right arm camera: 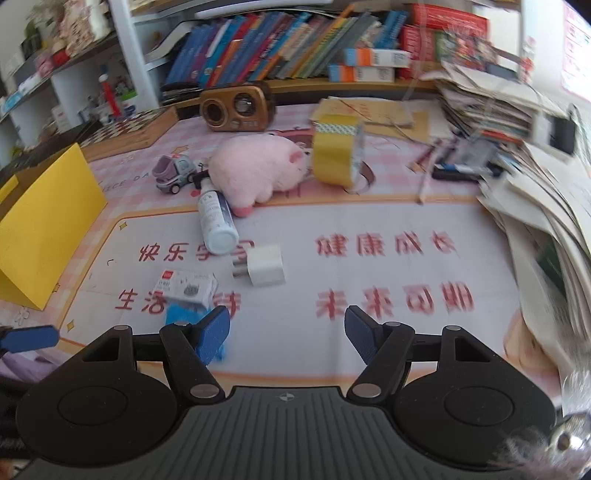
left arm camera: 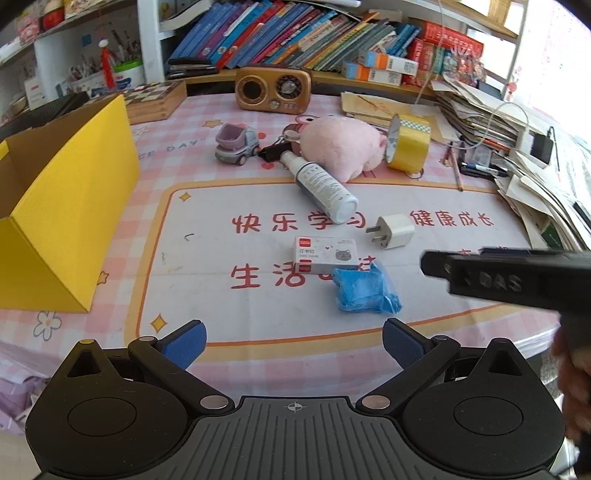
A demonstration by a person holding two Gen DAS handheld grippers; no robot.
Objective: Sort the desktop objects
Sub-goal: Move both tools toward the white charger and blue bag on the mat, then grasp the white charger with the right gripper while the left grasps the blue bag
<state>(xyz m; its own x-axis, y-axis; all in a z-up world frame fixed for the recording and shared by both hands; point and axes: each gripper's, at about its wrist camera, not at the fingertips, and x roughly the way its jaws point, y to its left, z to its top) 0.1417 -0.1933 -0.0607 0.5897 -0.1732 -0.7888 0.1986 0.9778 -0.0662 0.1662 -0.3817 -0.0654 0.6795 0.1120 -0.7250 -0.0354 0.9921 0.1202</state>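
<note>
1. Left gripper [left arm camera: 293,341] hovers over the surface [left arm camera: 424,325], jaws spread, empty; right gripper [right arm camera: 287,328] likewise.
2. Blue packet [left arm camera: 364,291] touches staple box [left arm camera: 327,254]; charger plug [left arm camera: 393,230] just beside; yellow box [left arm camera: 74,206] stands left.

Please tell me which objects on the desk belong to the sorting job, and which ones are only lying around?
For the job, likely: yellow box, spray bottle, white charger, staples box, blue bag, toy truck, pink plush, tape roll.

Just lying about, probably: radio, books, paper stack, chessboard.
</note>
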